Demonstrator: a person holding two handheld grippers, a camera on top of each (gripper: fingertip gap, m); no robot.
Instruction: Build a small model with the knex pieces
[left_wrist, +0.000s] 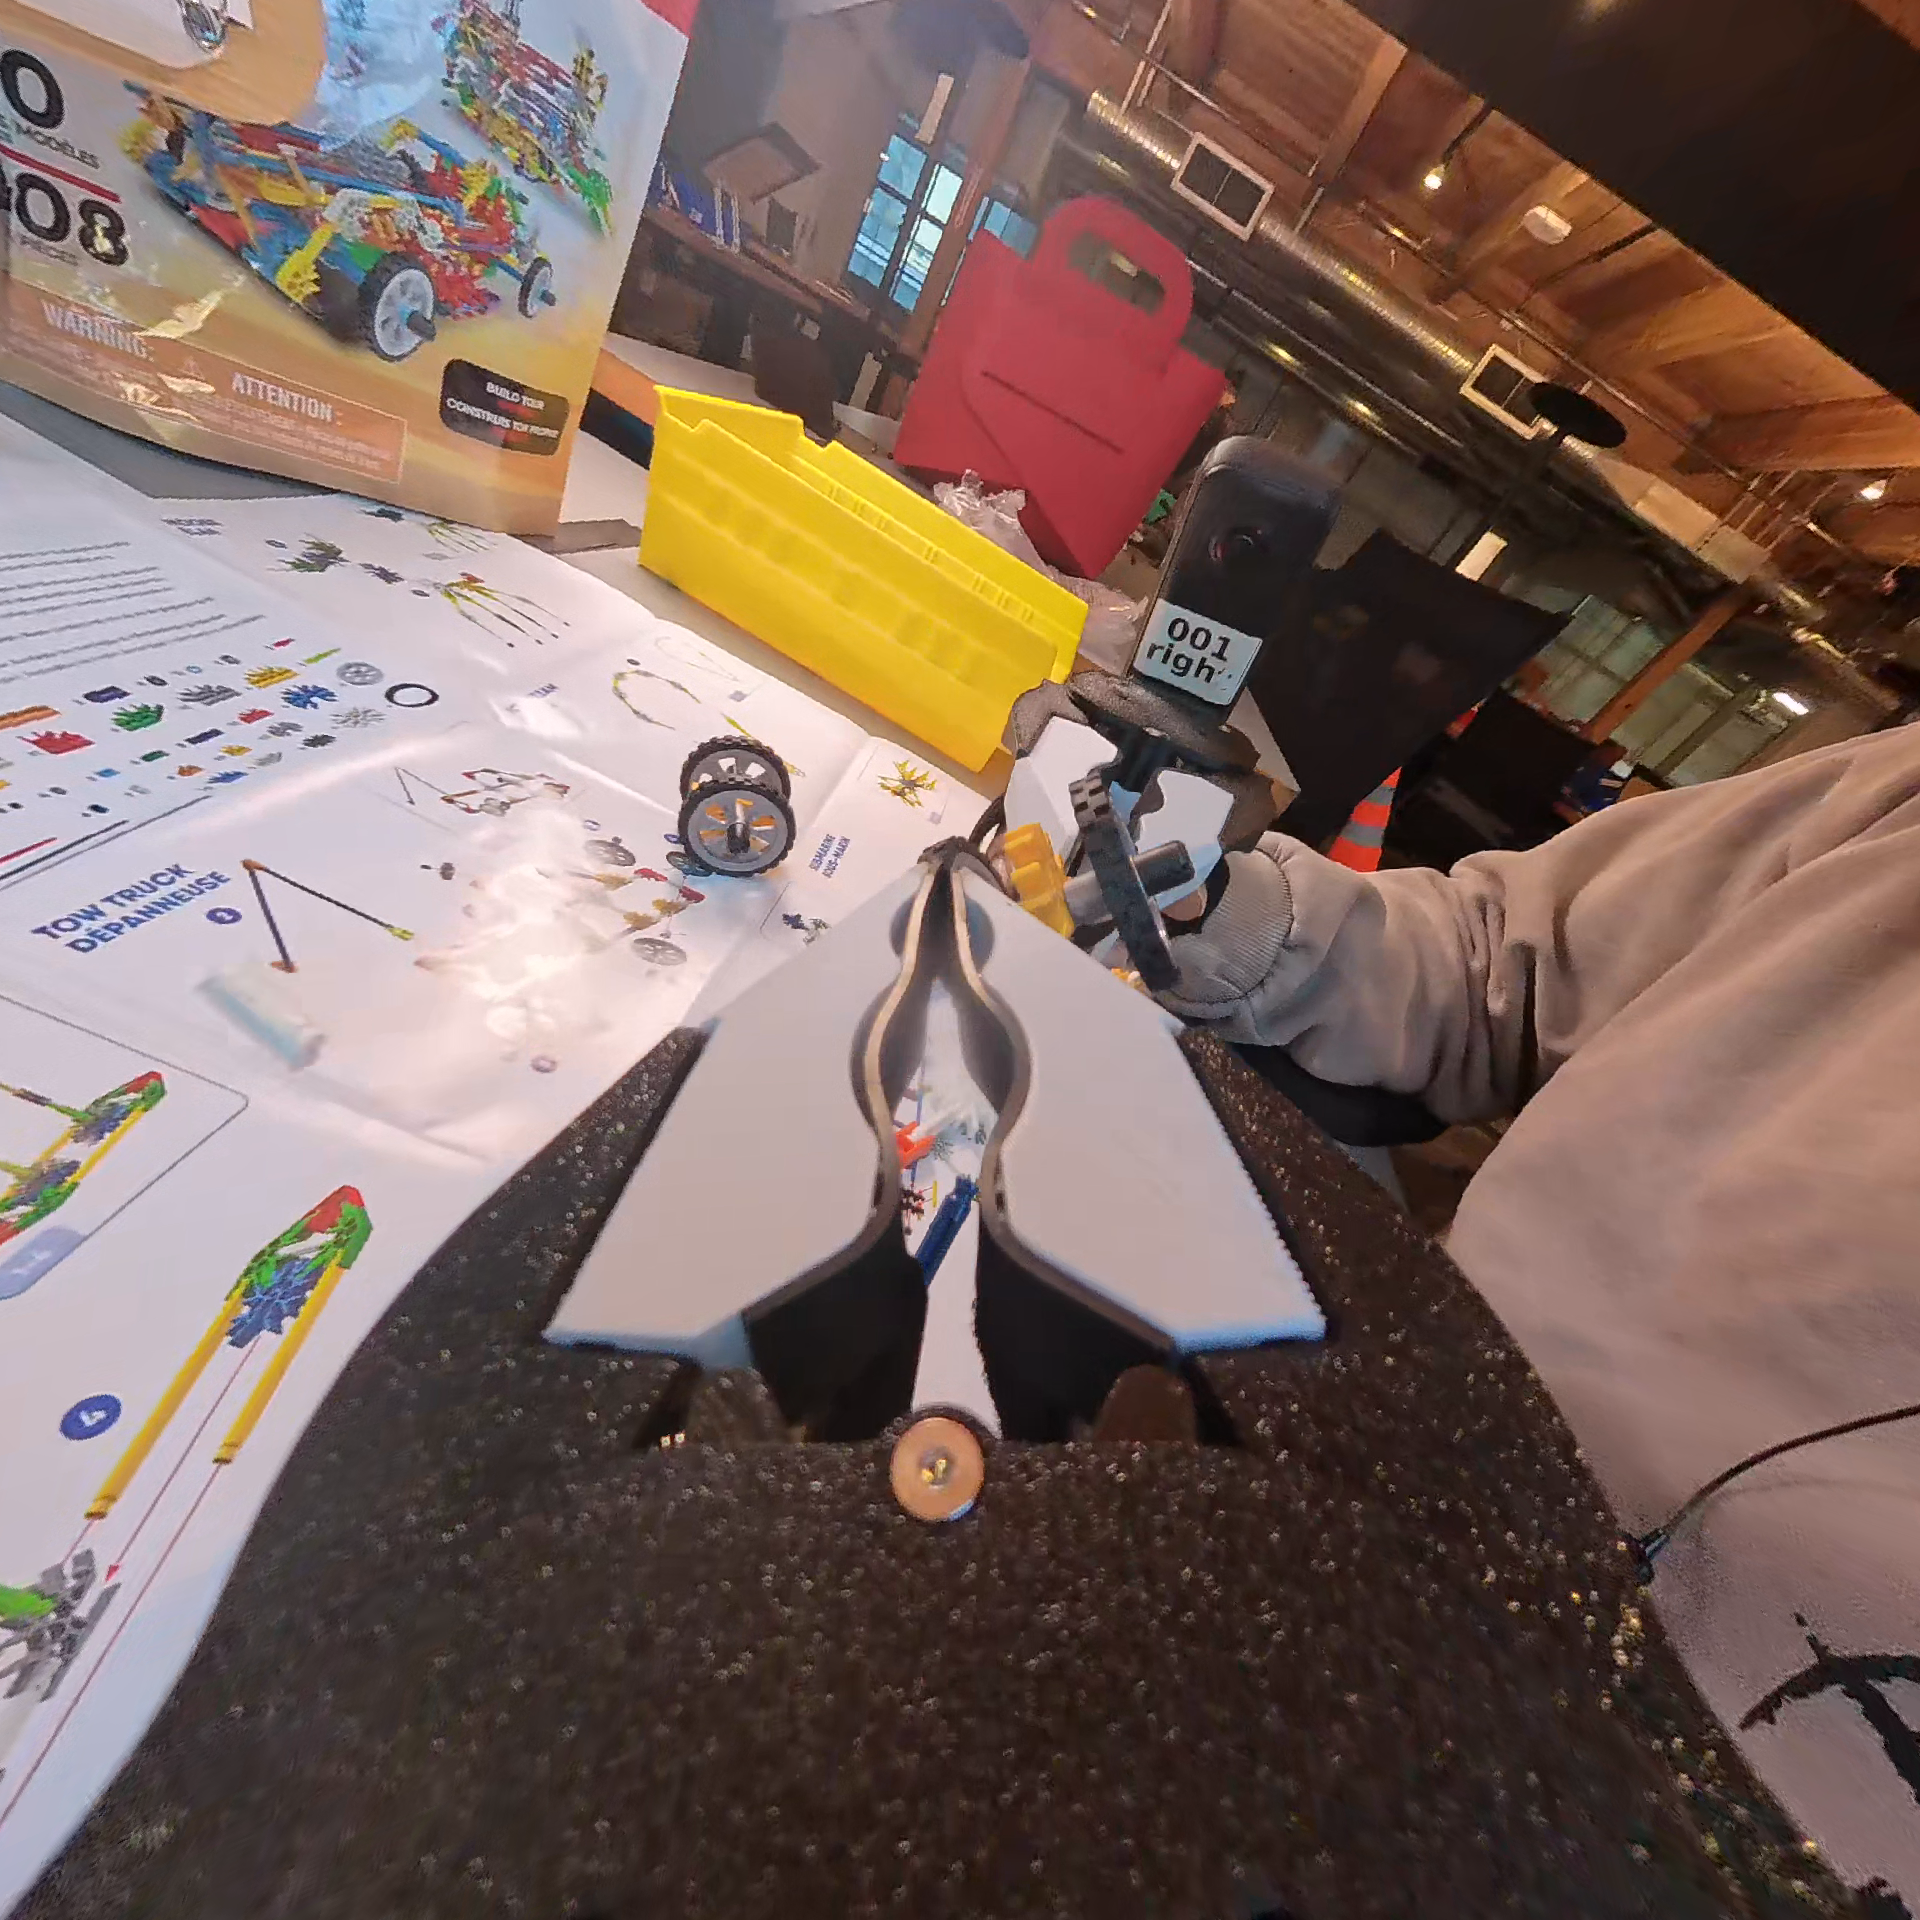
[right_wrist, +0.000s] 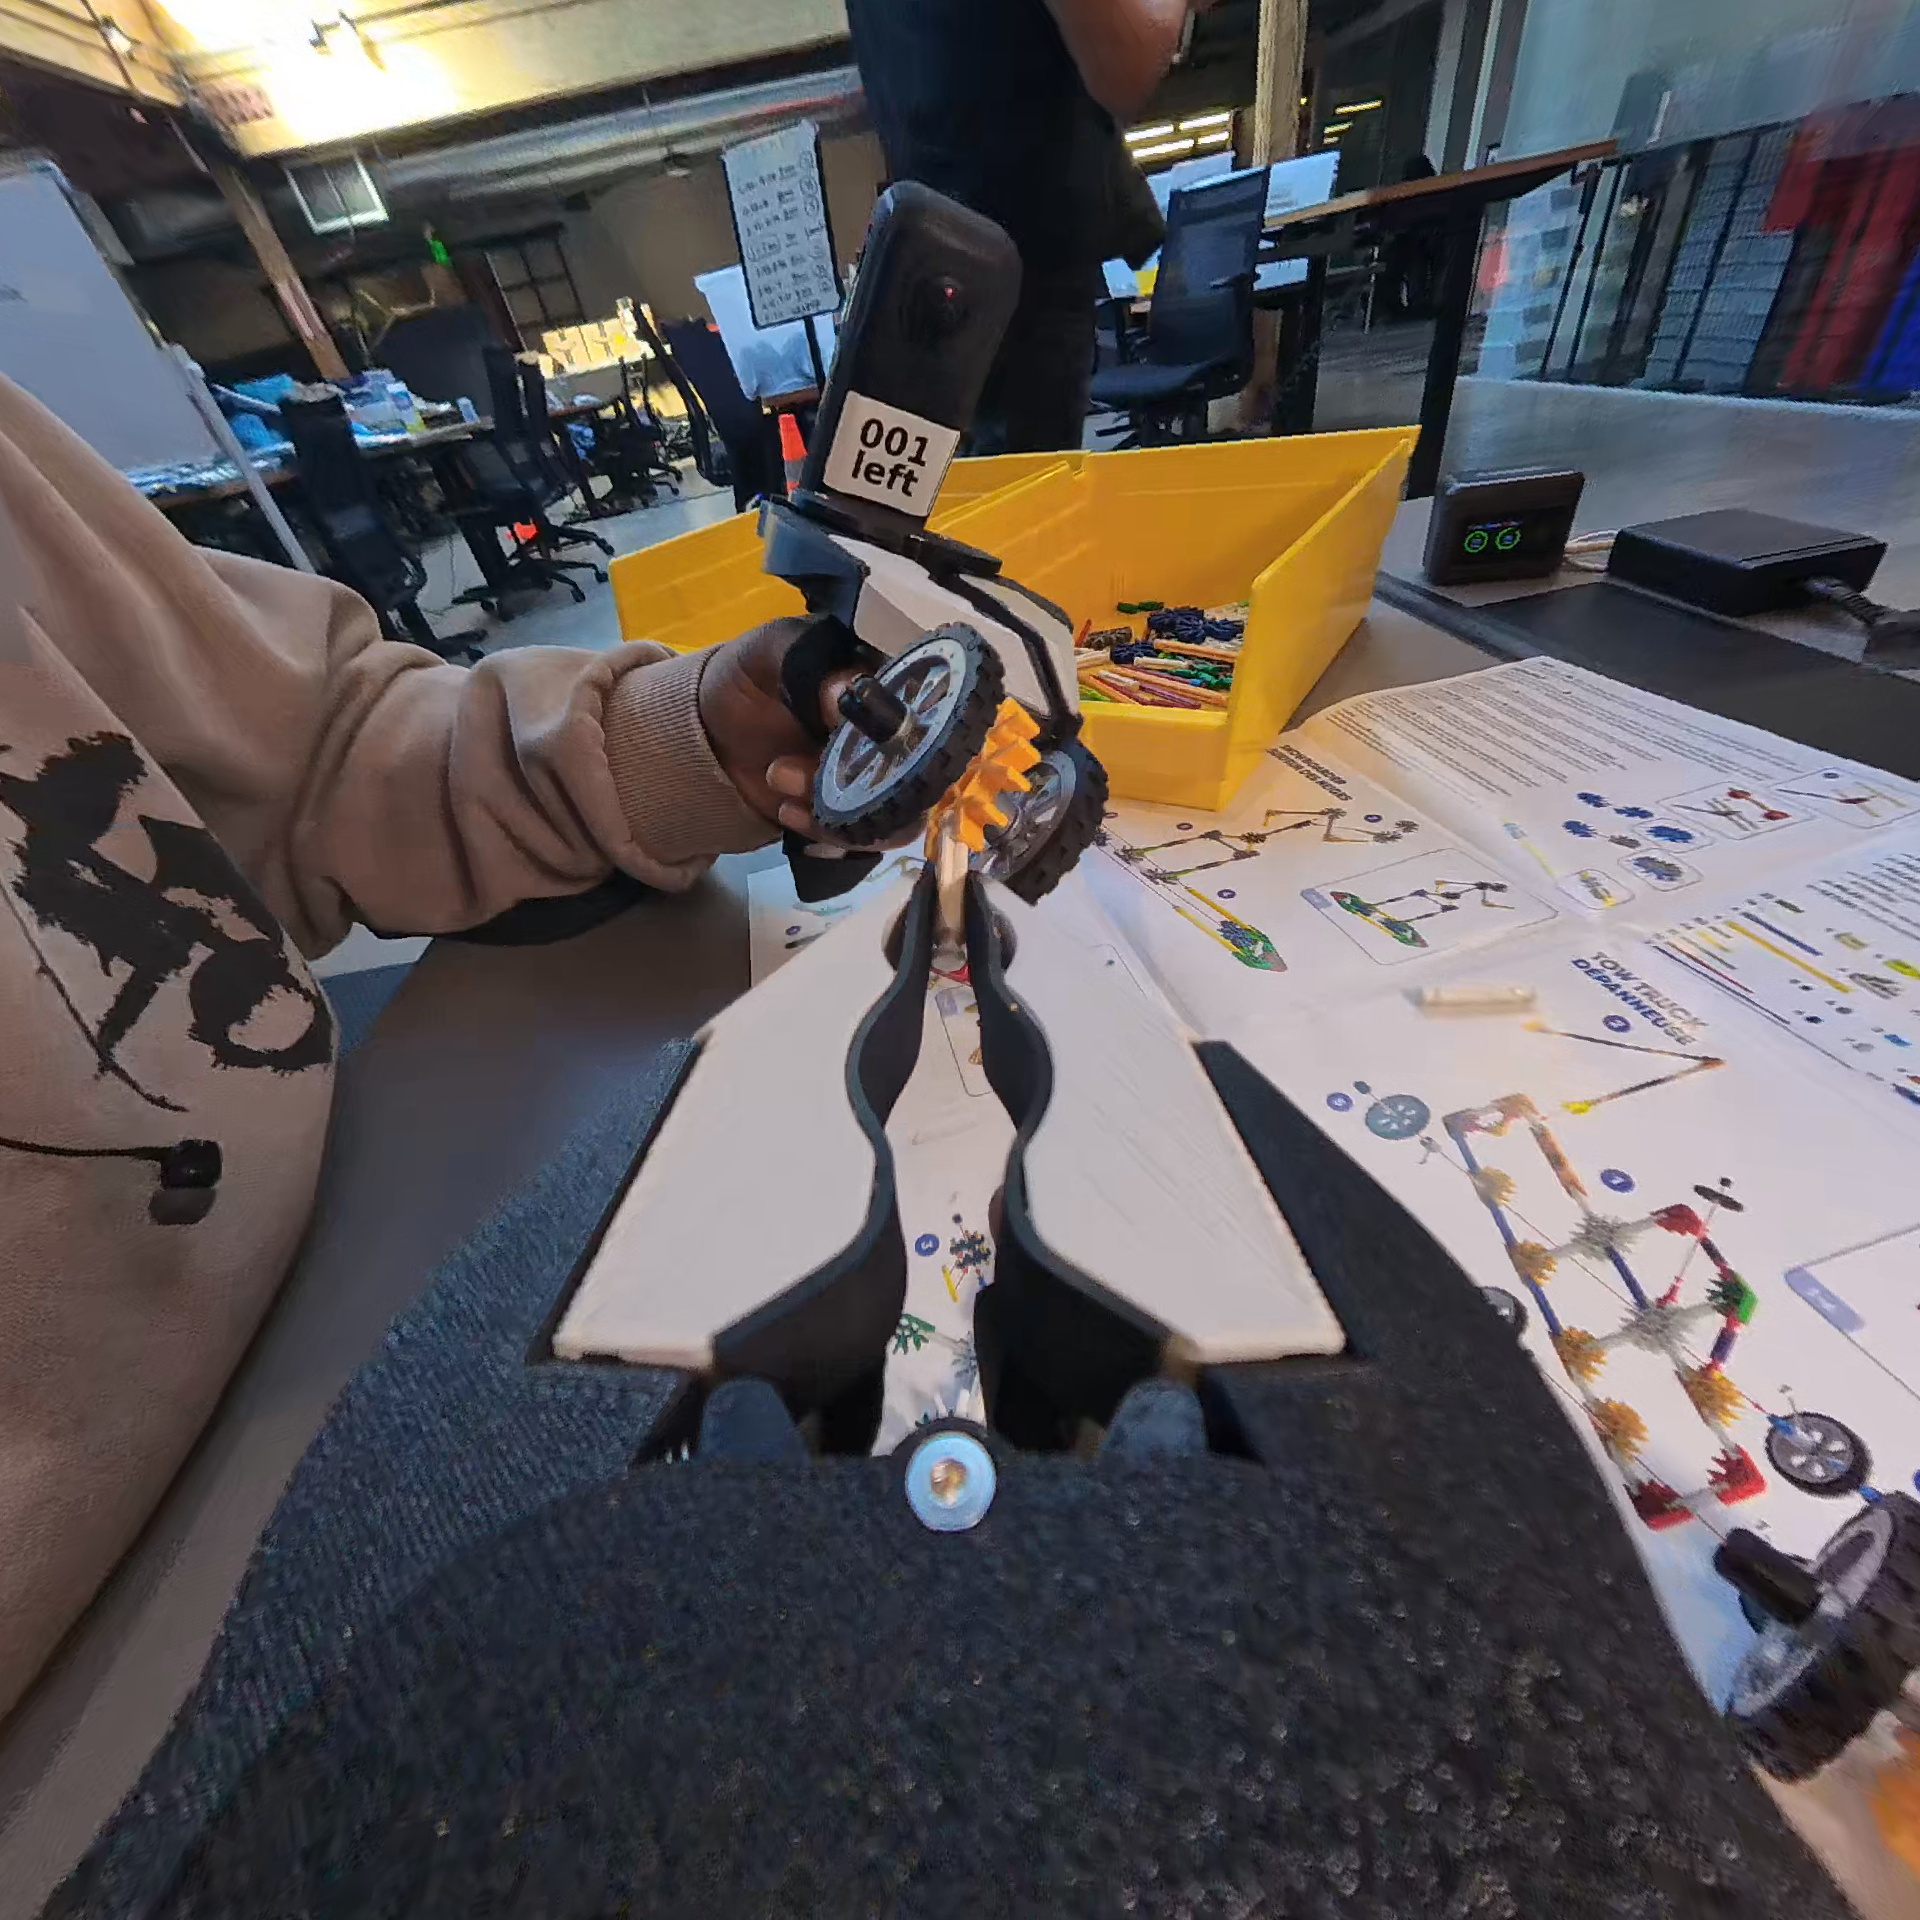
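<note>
A small wheel assembly is held in the air over the instruction sheet (right_wrist: 1455, 935): two black wheels (right_wrist: 904, 738) on a dark axle with a yellow toothed connector (right_wrist: 982, 769) between them. My right gripper (right_wrist: 951, 883) is shut on a white rod (right_wrist: 951, 868) that runs up into the connector. My left gripper (left_wrist: 940, 873) is shut, its tips right beside the yellow connector (left_wrist: 1034, 878) and one wheel (left_wrist: 1122, 894). The other gripper's body (right_wrist: 935, 623) sits behind the wheels, so its tips are hidden there.
A second wheel pair (left_wrist: 736, 810) stands on the sheet (left_wrist: 312, 779). A yellow bin (right_wrist: 1195, 520) holds several loose pieces (right_wrist: 1153, 655). A loose white rod (right_wrist: 1475, 997) lies on the sheet. The toy box (left_wrist: 312, 260) and a red bag (left_wrist: 1049, 384) stand behind. Black devices (right_wrist: 1745, 556) sit far right.
</note>
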